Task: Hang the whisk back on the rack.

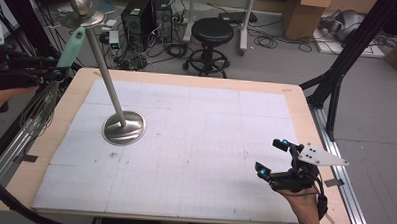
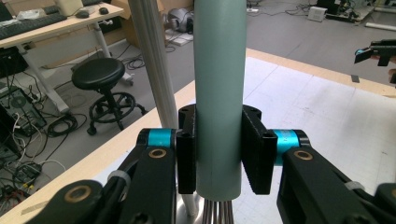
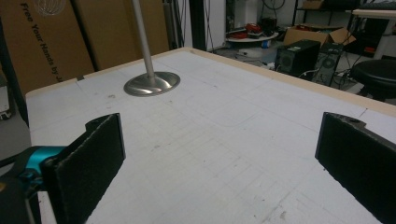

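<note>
A whisk with a pale green handle [image 1: 72, 46] and wire loops [image 1: 40, 104] hangs off the table's left edge. My left gripper [image 1: 54, 74] is shut on that handle; in the left gripper view both black pads [image 2: 255, 149] press the green handle [image 2: 219, 70], with the wires [image 2: 219, 212] below. A metal stand has a round base [image 1: 124, 128] on the white mat and a slanted pole [image 1: 102, 63] topped by a small dish and ball [image 1: 82, 6]. My right gripper [image 1: 272, 157] rests near the table's front right, open with nothing between its pads [image 3: 100, 154].
The table [image 1: 313, 126] has a wooden rim around a white gridded mat. A black stool [image 1: 212, 32], computer towers [image 1: 140, 15] and cables stand on the floor behind. Black frame legs [image 1: 348, 62] rise at the right. Cardboard boxes [image 3: 70, 37] line one side.
</note>
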